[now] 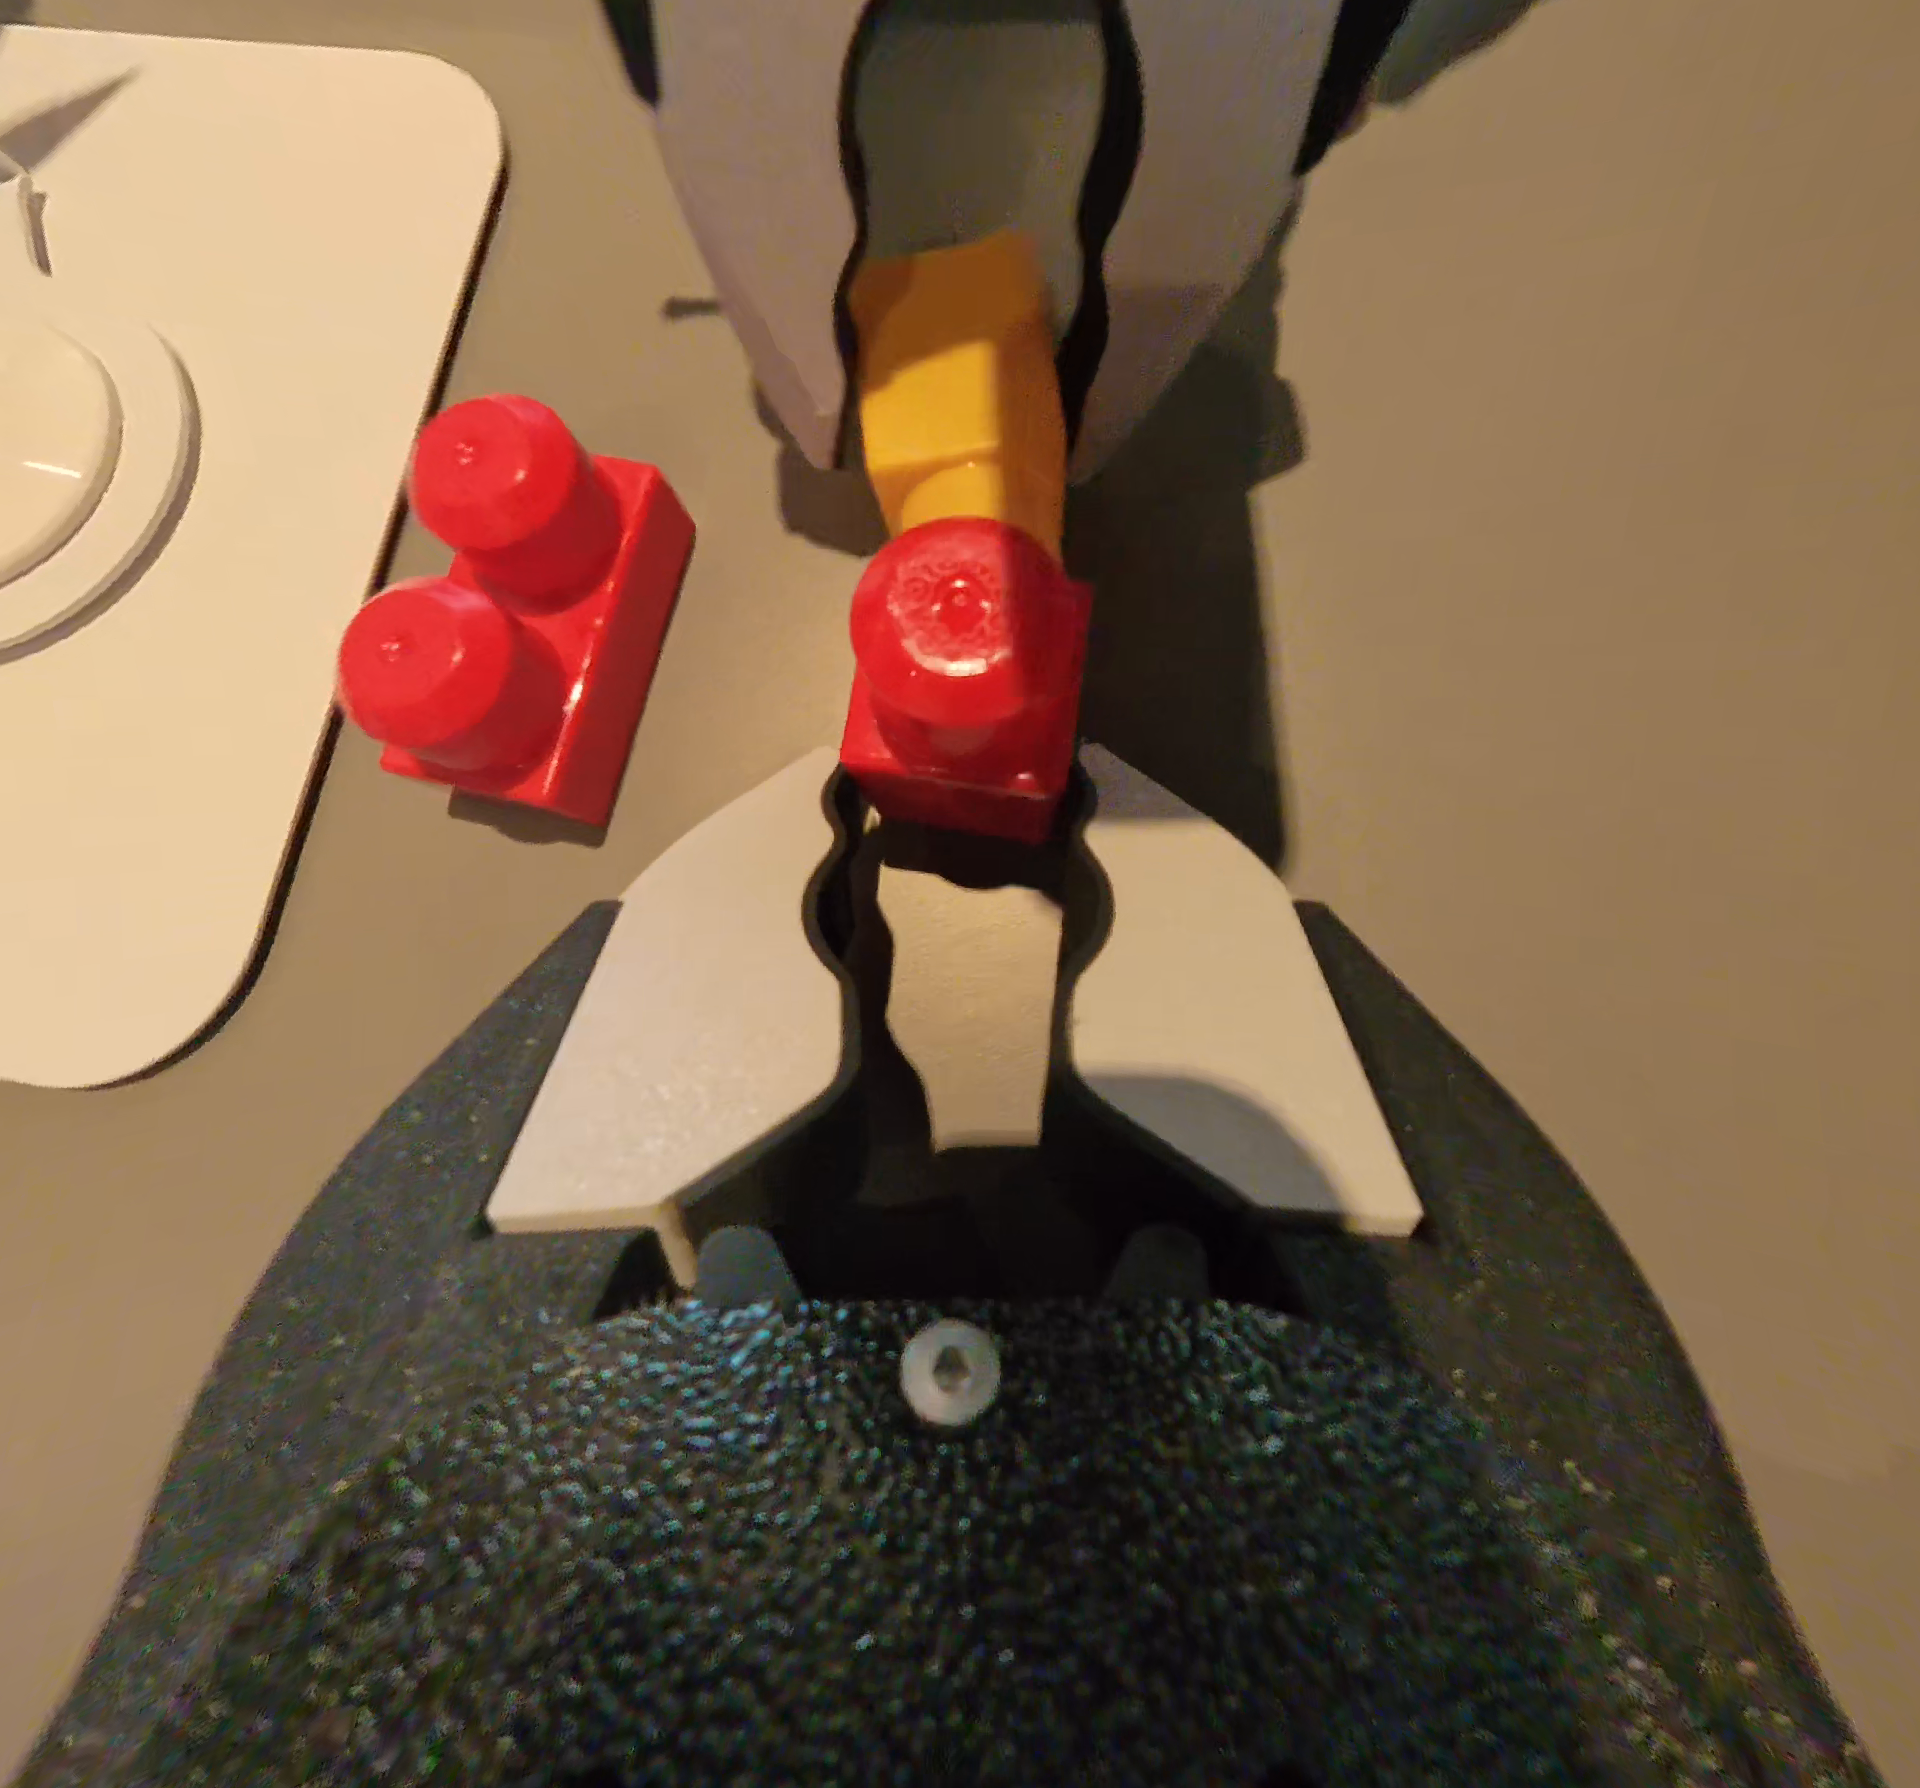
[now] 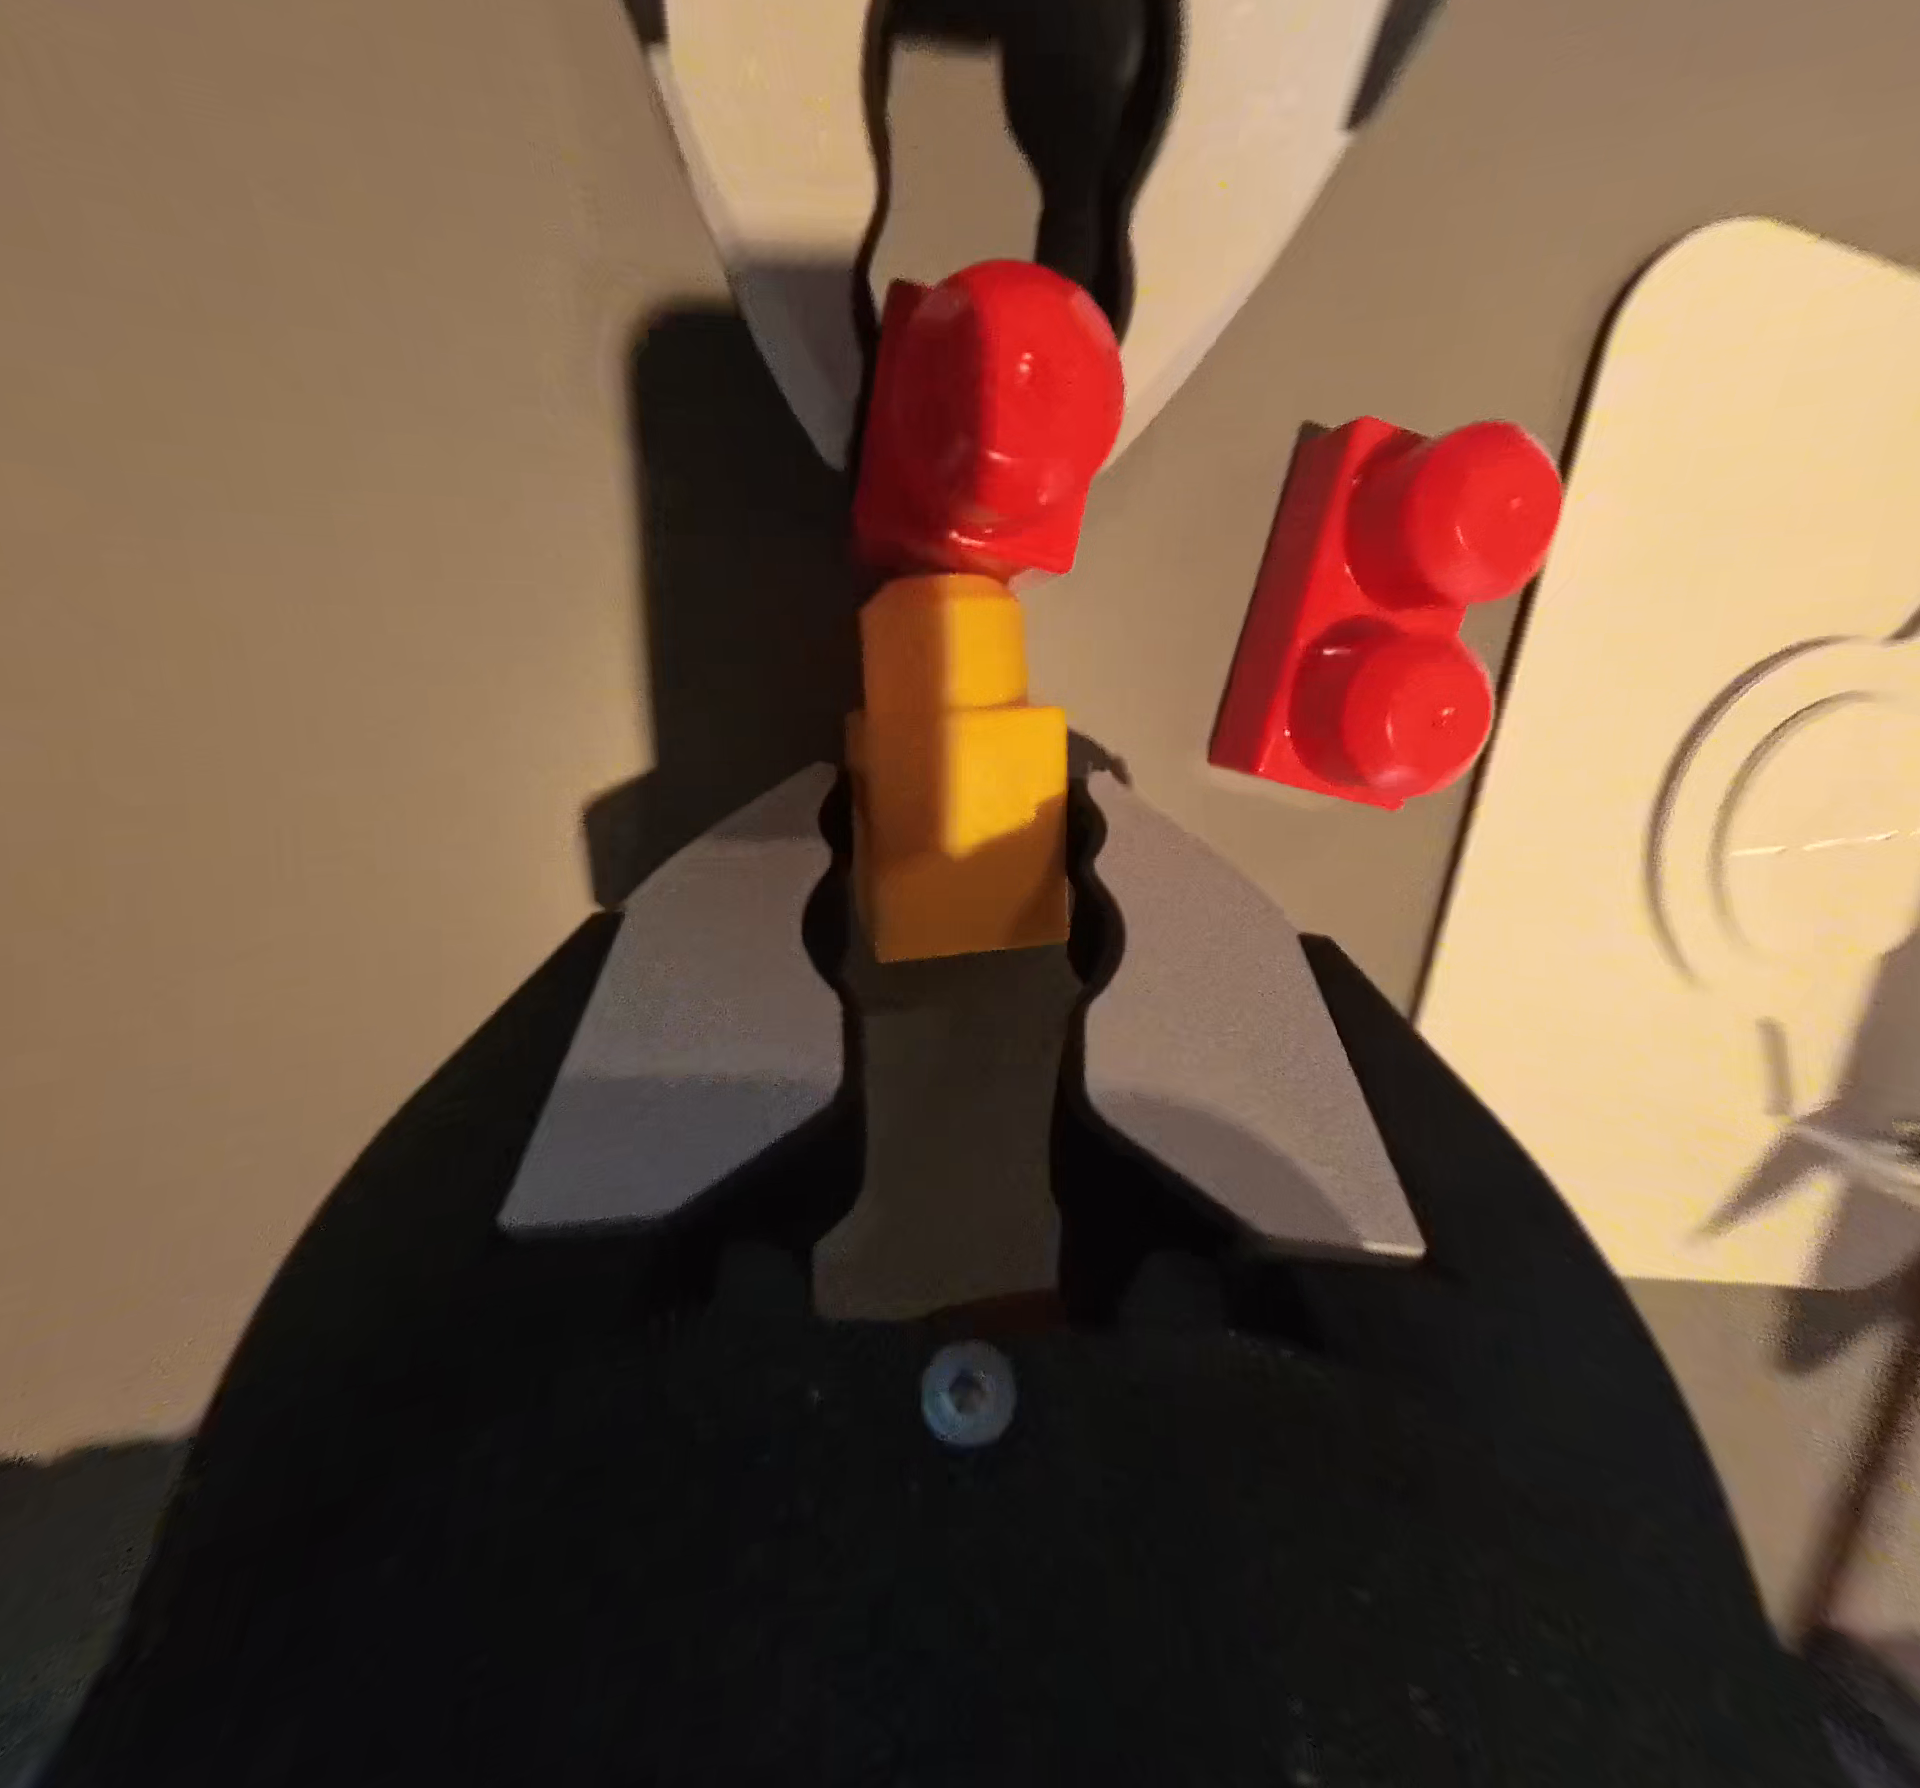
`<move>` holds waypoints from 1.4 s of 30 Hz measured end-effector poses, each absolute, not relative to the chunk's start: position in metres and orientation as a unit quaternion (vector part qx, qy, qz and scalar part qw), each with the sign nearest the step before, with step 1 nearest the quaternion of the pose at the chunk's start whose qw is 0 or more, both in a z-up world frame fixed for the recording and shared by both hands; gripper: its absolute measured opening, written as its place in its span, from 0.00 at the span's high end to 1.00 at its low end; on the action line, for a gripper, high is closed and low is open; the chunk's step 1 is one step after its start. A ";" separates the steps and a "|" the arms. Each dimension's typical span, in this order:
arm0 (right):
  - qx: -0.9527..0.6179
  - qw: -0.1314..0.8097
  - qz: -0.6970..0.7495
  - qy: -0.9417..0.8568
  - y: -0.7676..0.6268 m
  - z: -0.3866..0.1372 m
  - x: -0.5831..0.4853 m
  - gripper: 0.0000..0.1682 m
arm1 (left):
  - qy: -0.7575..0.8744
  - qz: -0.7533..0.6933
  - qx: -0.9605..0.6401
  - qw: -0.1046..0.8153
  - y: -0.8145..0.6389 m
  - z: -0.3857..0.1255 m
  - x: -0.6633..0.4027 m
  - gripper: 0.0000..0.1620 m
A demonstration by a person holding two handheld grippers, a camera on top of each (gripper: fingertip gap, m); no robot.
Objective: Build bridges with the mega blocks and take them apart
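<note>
Matte grey-brown tabletop under warm light, hard shadows falling beneath both tools; a cream rounded-corner mat with a raised circular relief lies at your left in the left wrist view and at the far right in the right wrist view.

Your left gripper is clamped on the base of a small red one-stud block; its stud faces the camera; the grey fingertips pinch the block's lower edge from both sides.

Your right gripper is closed on a yellow-orange one-stud block; its stud points away from the camera toward the red block; the two pieces touch end to end, but you cannot tell whether they are seated together.

From the left wrist view the right gripper comes in from the top, the yellow-orange block between its fingers; from the right wrist view the left gripper does the same with the red one.

A red two-stud block lies loose on the table, just beside the mat's edge, studs tilted toward the mat; same piece at right of the held pair, apart from both grippers.
</note>
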State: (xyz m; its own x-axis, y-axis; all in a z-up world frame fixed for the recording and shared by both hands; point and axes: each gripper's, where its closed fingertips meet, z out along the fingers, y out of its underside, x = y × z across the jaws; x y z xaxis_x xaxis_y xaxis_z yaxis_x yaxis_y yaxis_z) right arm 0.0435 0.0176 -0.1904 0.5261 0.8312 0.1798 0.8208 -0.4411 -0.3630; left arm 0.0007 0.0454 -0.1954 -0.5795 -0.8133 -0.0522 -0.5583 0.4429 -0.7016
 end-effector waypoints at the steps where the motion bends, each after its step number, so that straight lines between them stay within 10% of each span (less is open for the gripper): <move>1: -0.859 0.225 0.042 -0.457 0.017 -0.189 0.040 0.77 | 0.823 -0.329 -0.421 0.194 0.047 -0.195 0.001 0.78; 16: -0.845 0.474 0.200 -0.147 0.020 -0.151 0.029 0.78 | 0.816 -0.355 -0.412 0.199 0.034 -0.188 0.008 0.78; 42: -0.871 0.366 0.172 -0.278 -0.005 -0.186 0.027 0.78 | 0.859 -0.267 -0.400 0.175 0.023 -0.195 -0.005 0.77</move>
State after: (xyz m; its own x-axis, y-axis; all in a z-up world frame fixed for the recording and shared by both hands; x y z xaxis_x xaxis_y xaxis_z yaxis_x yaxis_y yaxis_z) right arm 0.0267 -0.0051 -0.1856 0.7860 0.6107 -0.0959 0.3595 -0.5778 -0.7327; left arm -0.0053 0.0232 -0.1954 -0.6195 -0.7801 -0.0871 -0.5940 0.5384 -0.5978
